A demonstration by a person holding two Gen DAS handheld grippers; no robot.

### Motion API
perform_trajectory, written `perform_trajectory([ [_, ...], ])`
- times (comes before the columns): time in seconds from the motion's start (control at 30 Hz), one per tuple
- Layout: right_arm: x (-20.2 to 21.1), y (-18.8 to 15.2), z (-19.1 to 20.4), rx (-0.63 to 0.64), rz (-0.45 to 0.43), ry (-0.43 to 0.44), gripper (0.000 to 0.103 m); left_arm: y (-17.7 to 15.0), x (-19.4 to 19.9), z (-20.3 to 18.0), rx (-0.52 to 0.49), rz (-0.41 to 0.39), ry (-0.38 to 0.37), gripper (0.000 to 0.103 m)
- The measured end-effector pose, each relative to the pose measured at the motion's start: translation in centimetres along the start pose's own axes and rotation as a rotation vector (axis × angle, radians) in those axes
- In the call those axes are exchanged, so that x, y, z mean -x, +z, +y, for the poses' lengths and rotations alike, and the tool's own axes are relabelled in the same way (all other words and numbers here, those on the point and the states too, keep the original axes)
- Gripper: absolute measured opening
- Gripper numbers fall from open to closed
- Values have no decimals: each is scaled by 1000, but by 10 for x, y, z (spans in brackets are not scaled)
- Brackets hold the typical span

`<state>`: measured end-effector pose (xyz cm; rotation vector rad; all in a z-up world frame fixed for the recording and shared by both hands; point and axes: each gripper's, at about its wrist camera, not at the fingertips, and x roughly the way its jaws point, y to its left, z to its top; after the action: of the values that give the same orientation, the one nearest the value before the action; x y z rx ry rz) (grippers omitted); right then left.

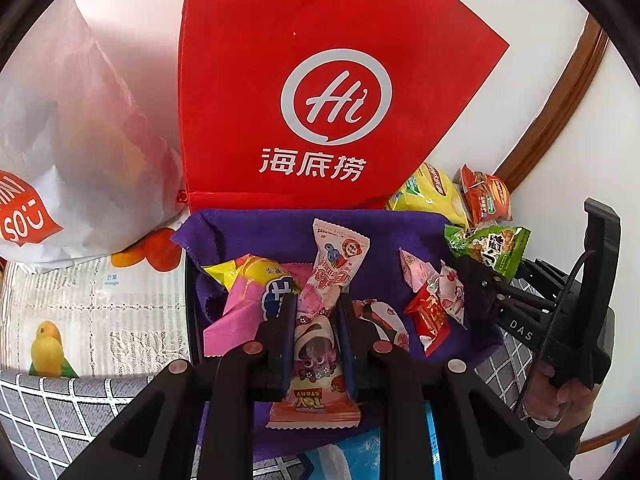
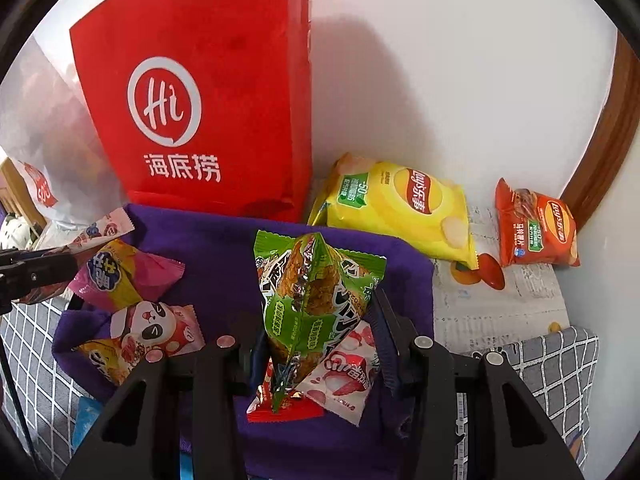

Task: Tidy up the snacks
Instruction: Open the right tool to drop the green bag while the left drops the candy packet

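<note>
Left gripper (image 1: 316,332) fingers clamped on a pink snack packet (image 1: 320,320), right gripper (image 2: 320,344) fingers closed around a green snack packet (image 2: 316,300), both held over a purple cloth (image 2: 224,248)

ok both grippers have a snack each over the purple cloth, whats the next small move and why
Probably carry each one to its group: the left gripper is shut on the pink wafer packet and the right gripper on the green snack packet, both above the purple cloth.

We see a red bag (image 1: 320,100) with a white logo, a purple cloth (image 2: 224,248), yellow (image 2: 400,204) and orange chip packets (image 2: 536,228), and a grey white-checked mat (image 1: 60,408).
</note>
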<state>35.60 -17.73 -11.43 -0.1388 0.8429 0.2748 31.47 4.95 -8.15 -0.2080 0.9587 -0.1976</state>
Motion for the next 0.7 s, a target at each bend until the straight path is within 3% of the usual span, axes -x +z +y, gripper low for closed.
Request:
perform_trajectory([
  [0.17, -4, -2, 6, 32, 16, 5, 45, -1, -2, -1, 3, 15, -39, 19],
  [0.7, -20, -7, 12, 52, 104, 14, 45, -1, -2, -2, -12, 16, -2, 19],
])
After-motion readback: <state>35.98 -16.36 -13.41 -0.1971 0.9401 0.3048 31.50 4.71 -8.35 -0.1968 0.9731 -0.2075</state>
